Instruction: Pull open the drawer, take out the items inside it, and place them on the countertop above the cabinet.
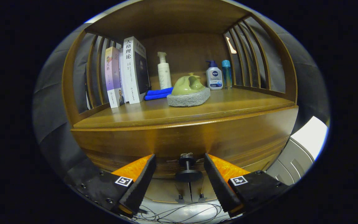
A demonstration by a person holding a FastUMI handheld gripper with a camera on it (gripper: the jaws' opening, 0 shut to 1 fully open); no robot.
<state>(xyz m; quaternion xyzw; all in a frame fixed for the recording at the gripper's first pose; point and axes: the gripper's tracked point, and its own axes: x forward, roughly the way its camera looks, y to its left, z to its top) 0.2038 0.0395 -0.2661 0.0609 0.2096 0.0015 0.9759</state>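
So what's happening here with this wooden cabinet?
A hand-held claw is open in front of the cabinet's drawer, its fingers either side of the dark knob without gripping it. The drawer looks shut. On the countertop above stand books, bottles and a green sponge holder.

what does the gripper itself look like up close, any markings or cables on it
The gripper has two wedge-shaped fingers with ribbed inner faces, standing open either side of the drawer knob. Each finger mounts on a dark block fastened with screws and bearing a small square black-and-white marker. Thin loose cables trail beneath, between the fingers.
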